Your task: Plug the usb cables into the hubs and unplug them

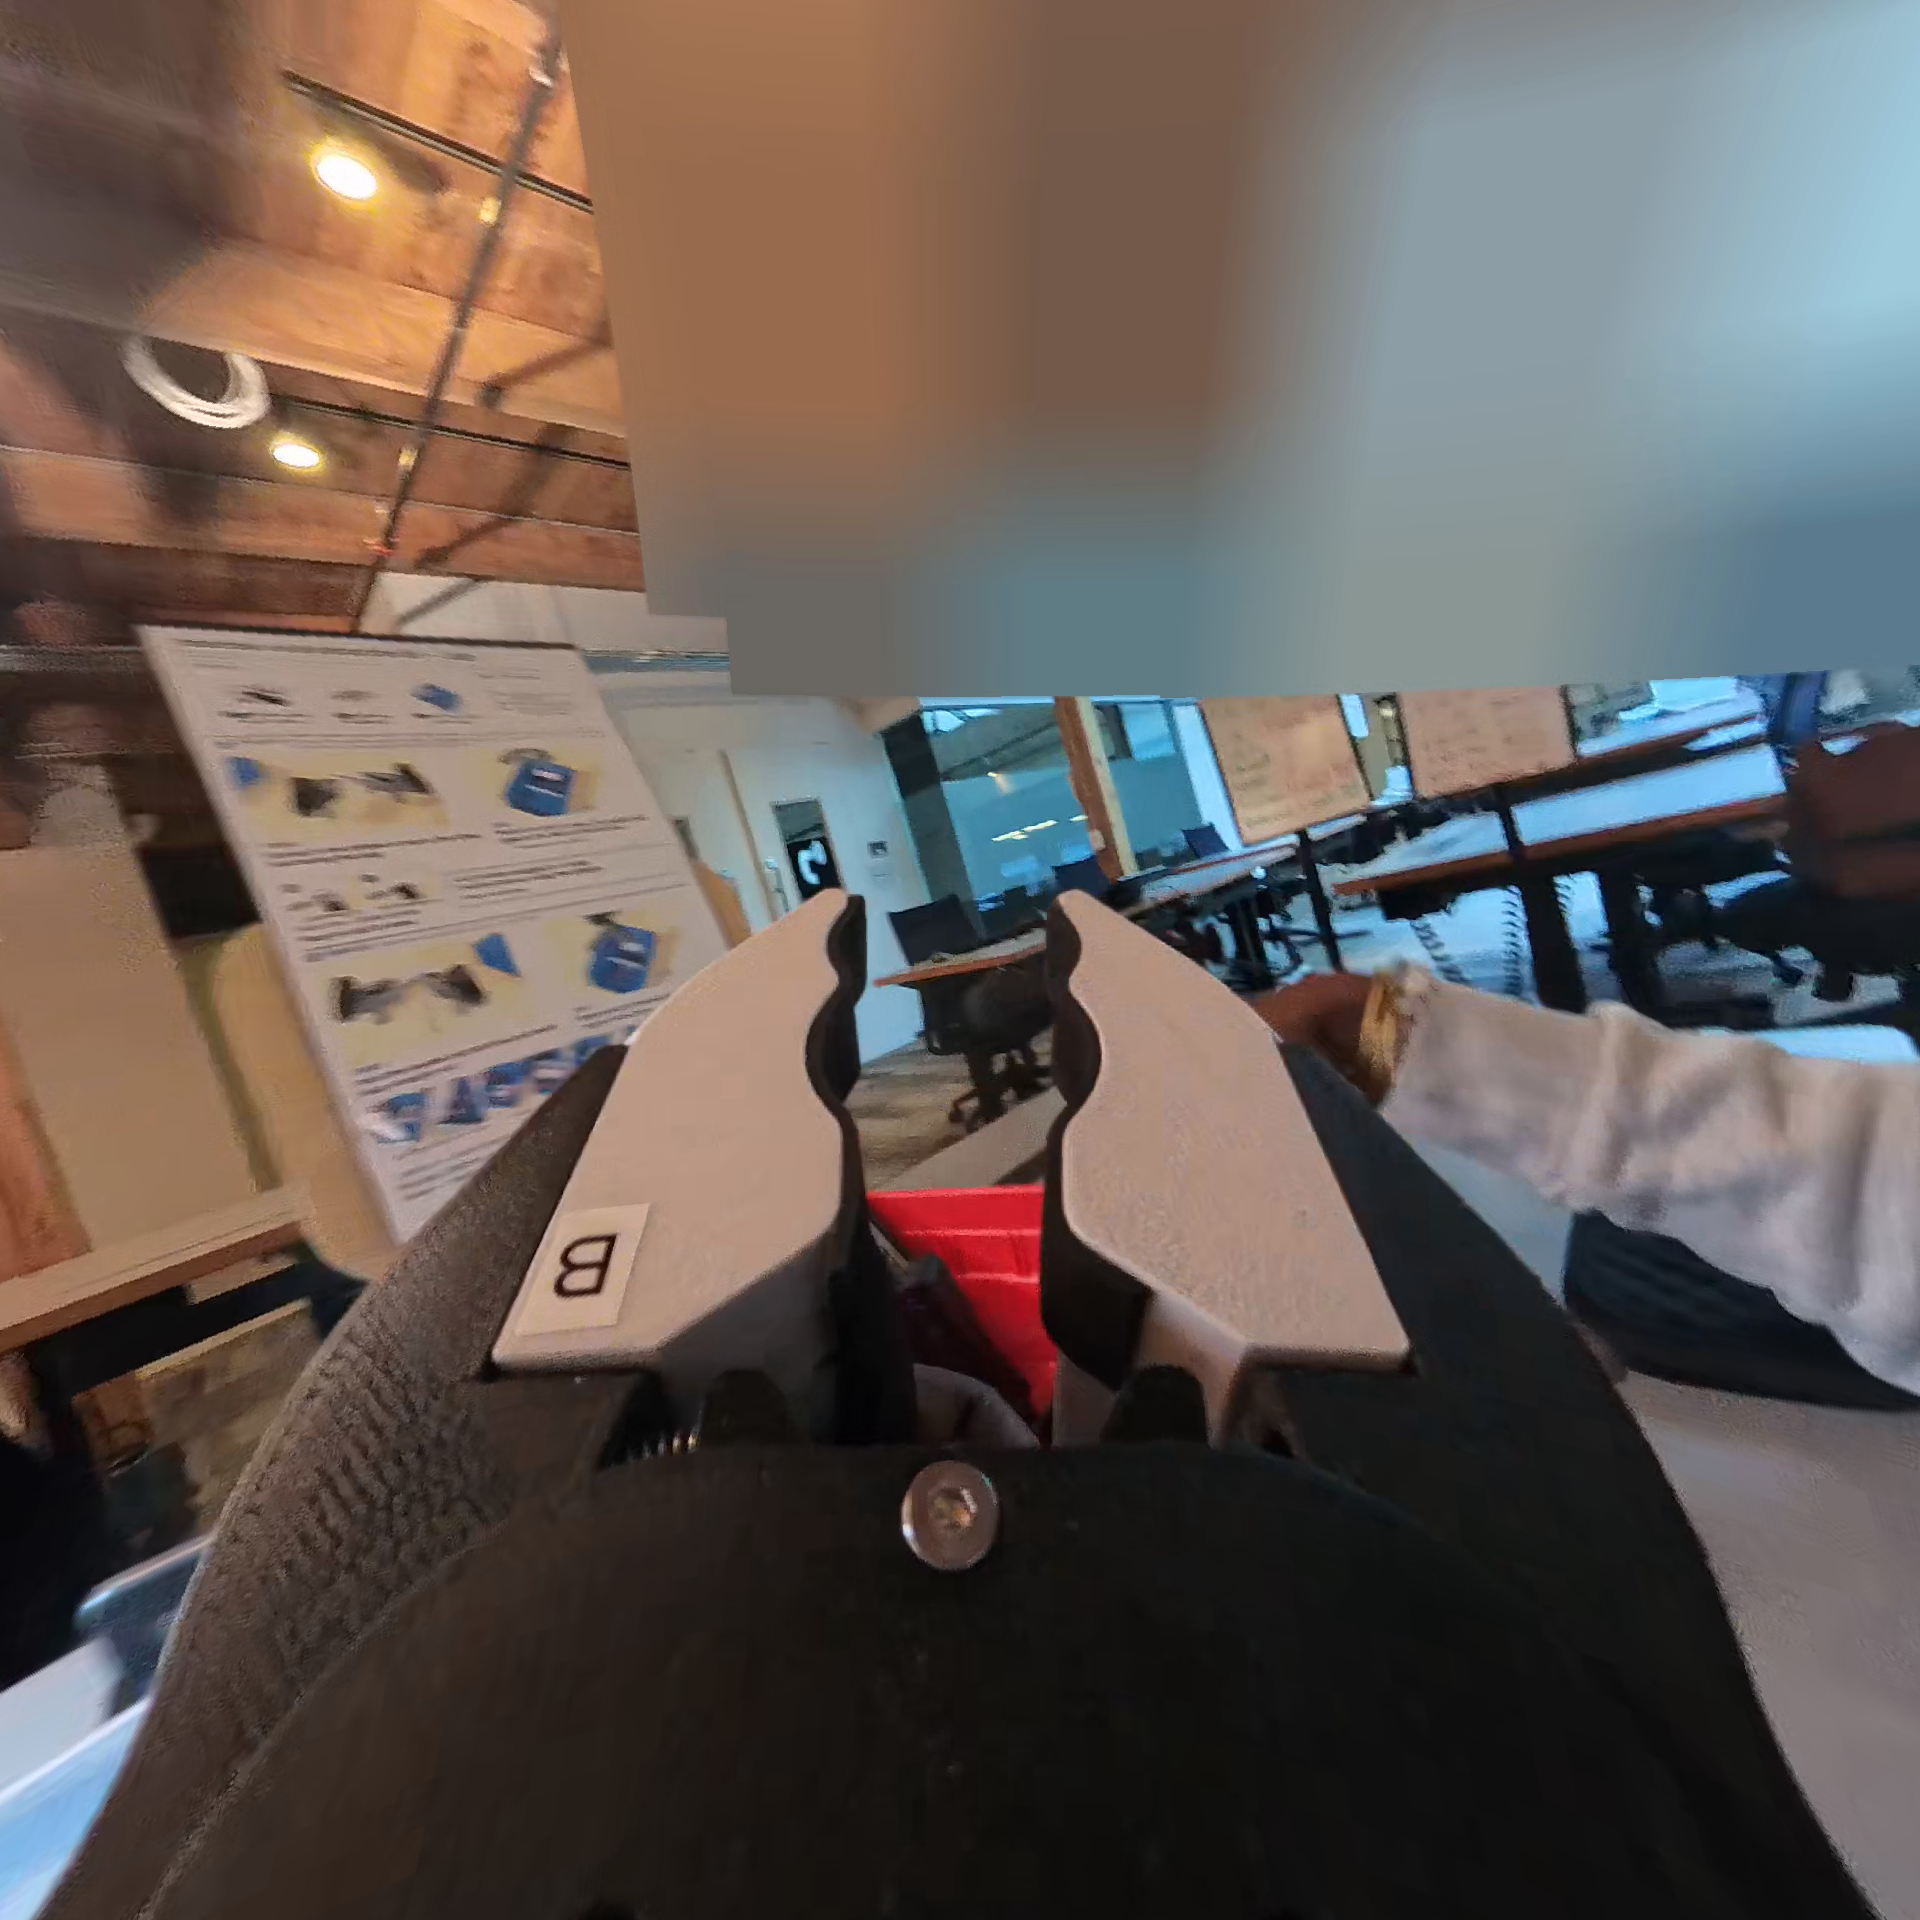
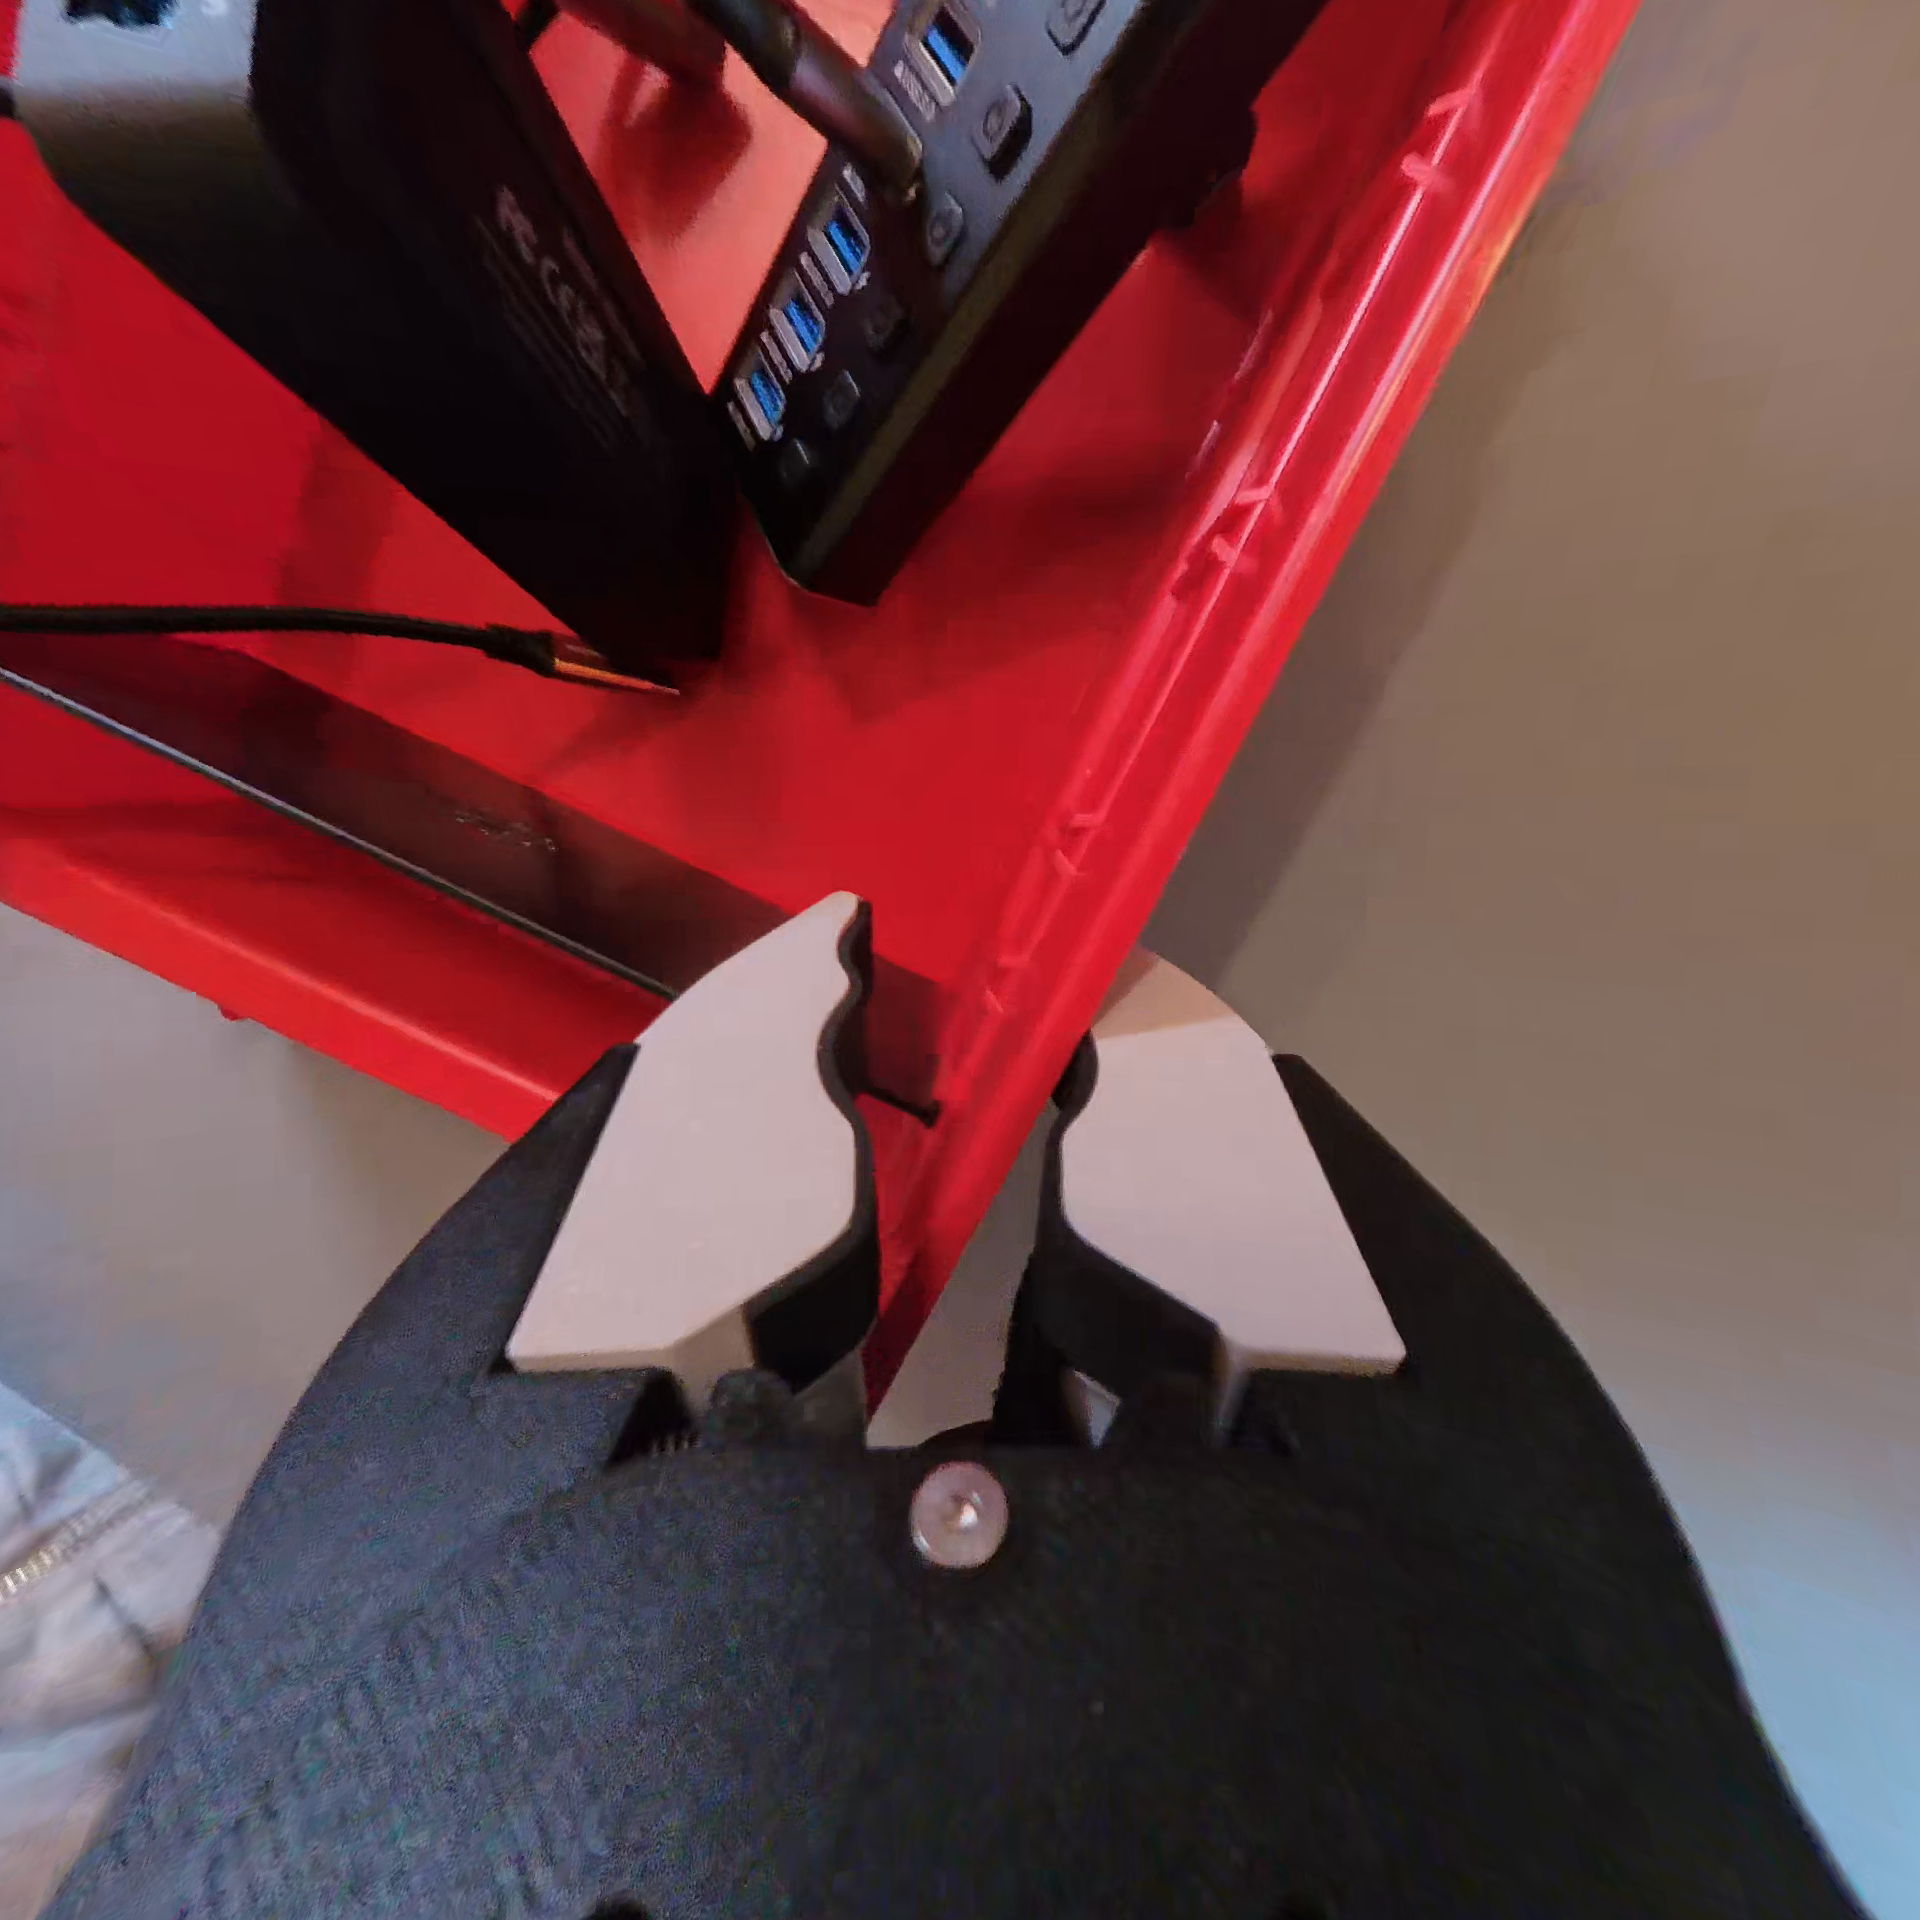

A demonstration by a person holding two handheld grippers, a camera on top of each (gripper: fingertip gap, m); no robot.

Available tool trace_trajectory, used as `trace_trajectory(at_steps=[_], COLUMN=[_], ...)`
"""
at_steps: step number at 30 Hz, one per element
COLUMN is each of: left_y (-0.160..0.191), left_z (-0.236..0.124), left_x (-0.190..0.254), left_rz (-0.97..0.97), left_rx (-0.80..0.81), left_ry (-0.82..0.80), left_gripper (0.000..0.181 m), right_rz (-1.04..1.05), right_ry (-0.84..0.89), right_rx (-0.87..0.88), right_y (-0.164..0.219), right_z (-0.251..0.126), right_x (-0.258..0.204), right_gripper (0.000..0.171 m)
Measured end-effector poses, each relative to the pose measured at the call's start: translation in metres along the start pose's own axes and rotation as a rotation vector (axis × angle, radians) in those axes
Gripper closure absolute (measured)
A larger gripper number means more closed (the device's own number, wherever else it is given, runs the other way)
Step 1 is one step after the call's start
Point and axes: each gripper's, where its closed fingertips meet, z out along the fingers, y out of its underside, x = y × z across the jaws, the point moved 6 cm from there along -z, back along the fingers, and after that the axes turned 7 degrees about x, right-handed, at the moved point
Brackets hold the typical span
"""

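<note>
In the right wrist view a red tray [image 2: 1195, 644] holds a black USB hub [image 2: 831, 301] with several blue ports and one dark cable [image 2: 831, 94] plugged into it. Left of it stands a black box [image 2: 468, 312]. A loose black cable's plug [image 2: 561, 660] lies on the tray floor by that box. My right gripper [image 2: 997, 935] is open and straddles the tray's wall, left finger inside, right finger outside. My left gripper [image 1: 956, 925] is open and empty, raised and pointing into the room, with a bit of the red tray [image 1: 966, 1236] below its fingers.
A flat dark slab [image 2: 416, 800] lies along the tray's near wall. The tray sits on a grey table [image 2: 1558, 831]; grey cloth with a zipper [image 2: 62, 1558] is at lower left. A person's white-sleeved arm [image 1: 1662, 1122] reaches in at right. A printed board [image 1: 416, 883] stands at left. Across from one pair of fingers to the other is roughly 35 centimeters.
</note>
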Motion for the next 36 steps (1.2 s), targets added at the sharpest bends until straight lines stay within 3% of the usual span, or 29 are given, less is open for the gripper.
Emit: trace_trajectory(at_steps=[3, 7, 11, 13, 15, 18, 22, 25, 27, 28, 29, 30, 33, 36], left_y=[-0.033, -0.076, -0.099, -0.093, -0.074, -0.034, 0.012, 0.035, 0.048, 0.053, 0.054, 0.054, 0.038, 0.001], left_z=[-0.032, -0.094, -0.168, -0.202, -0.231, -0.257, -0.266, -0.27, -0.275, -0.276, -0.276, -0.275, -0.269, -0.251], left_x=[-0.039, -0.106, -0.157, -0.174, -0.186, -0.193, -0.19, -0.185, -0.18, -0.178, -0.177, -0.177, -0.182, -0.18], left_rz=[0.079, 0.239, 0.207, 0.169, 0.065, -0.106, -0.14, -0.137, -0.126, -0.11, -0.099, -0.091, -0.046, 0.054], left_rx=[-0.02, -0.166, -0.376, -0.455, -0.546, -0.722, -0.909, -1.042, -1.146, -1.175, -1.18, -1.189, -1.15, -1.127], left_ry=[-0.125, -0.407, -0.684, -0.756, -0.806, -0.792, -0.723, -0.679, -0.64, -0.62, -0.618, -0.636, -0.73, -0.838], left_gripper=[0.148, 0.146, 0.133, 0.13, 0.123, 0.108, 0.095, 0.096, 0.123, 0.151, 0.167, 0.171, 0.172, 0.173], right_rz=[0.005, 0.115, 0.25, 0.209, 0.122, -0.008, -0.278, -0.222, -0.21, -0.232, -0.261, -0.295, -0.426, -0.546], right_ry=[-0.014, -0.196, -0.182, -0.154, -0.262, -0.468, -0.605, -0.615, -0.587, -0.537, -0.47, -0.393, -0.196, -0.042], right_rx=[0.115, 0.304, 0.684, 0.944, 1.199, 1.377, 1.181, 0.992, 0.853, 0.781, 0.719, 0.689, 0.721, 0.882], right_y=[-0.014, -0.032, -0.055, -0.063, -0.064, -0.051, -0.031, -0.027, -0.029, -0.03, -0.032, -0.036, -0.05, -0.067], right_z=[0.013, 0.026, -0.003, -0.037, -0.068, -0.079, -0.028, 0.02, 0.045, 0.058, 0.069, 0.079, 0.083, 0.062], right_x=[-0.03, -0.06, -0.057, -0.067, -0.105, -0.187, -0.295, -0.332, -0.344, -0.347, -0.348, -0.347, -0.347, -0.35], right_gripper=[0.137, 0.123, 0.126, 0.121, 0.112, 0.106, 0.091, 0.087, 0.086, 0.088, 0.093, 0.115, 0.135, 0.148])
